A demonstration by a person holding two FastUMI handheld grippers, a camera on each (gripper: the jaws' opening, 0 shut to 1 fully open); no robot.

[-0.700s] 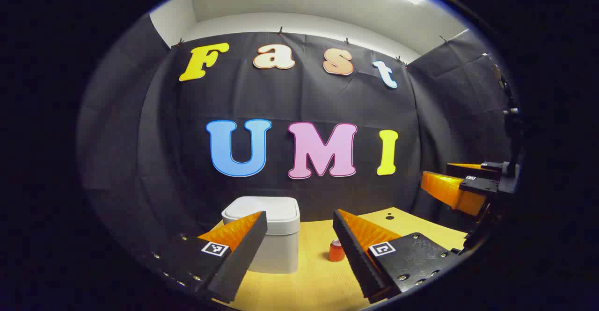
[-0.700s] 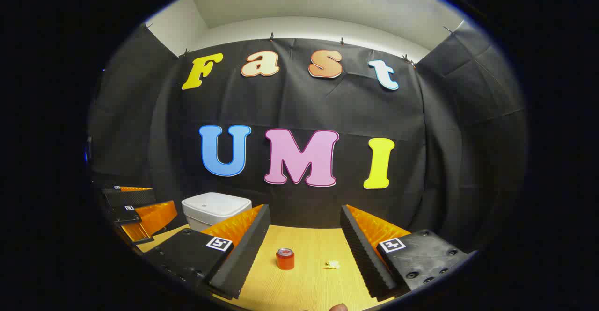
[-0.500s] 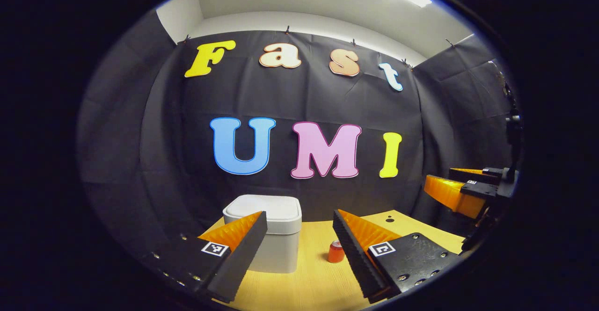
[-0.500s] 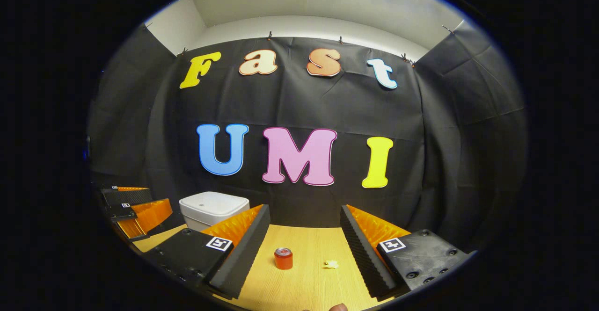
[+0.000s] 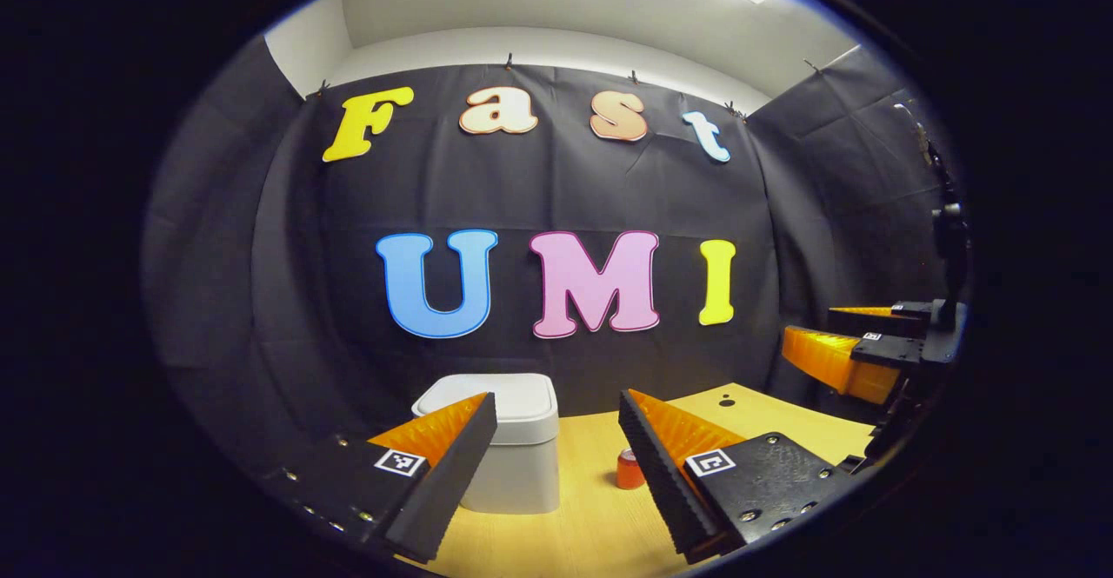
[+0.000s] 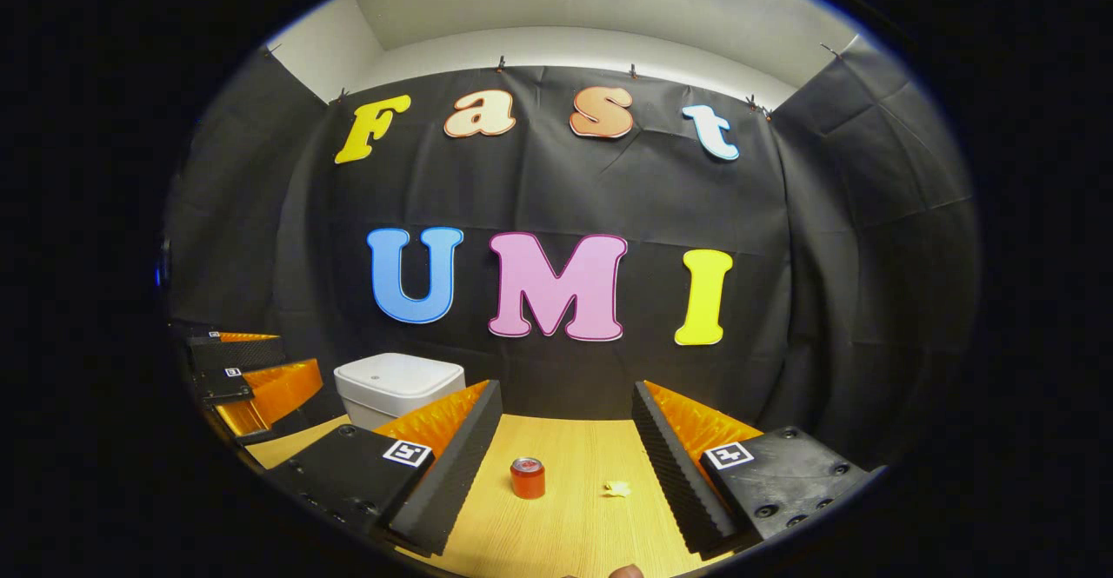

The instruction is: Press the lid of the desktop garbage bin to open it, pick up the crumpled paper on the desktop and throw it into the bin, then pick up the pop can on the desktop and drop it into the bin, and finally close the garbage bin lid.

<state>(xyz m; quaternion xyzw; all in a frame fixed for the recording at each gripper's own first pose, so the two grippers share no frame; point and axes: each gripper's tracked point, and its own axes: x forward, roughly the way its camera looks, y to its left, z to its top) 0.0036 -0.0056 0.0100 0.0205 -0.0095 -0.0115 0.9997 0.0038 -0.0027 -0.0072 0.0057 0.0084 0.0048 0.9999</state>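
A black-draped booth backs a pale wooden counter point(image 6: 574, 526) that carries the bin point(image 5: 513, 456), the can point(image 6: 528, 477) and the paper point(image 6: 618, 489). In the left gripper view the left gripper point(image 5: 556, 456) hangs above the near edge with its fingers apart and nothing between them; the bin stands just ahead of it, lid point(image 5: 513, 395) down, the can to its right. Since a moment ago the bin has slid slightly left and lower in that view, so the hand has swung a little without closing much of the gap. In the right gripper view the right gripper point(image 6: 565, 452) also has its fingers apart and empty, the can and paper on the counter beyond them, the bin far left, much as before. The lid looks unpressed, so the task is likely at its opening step.
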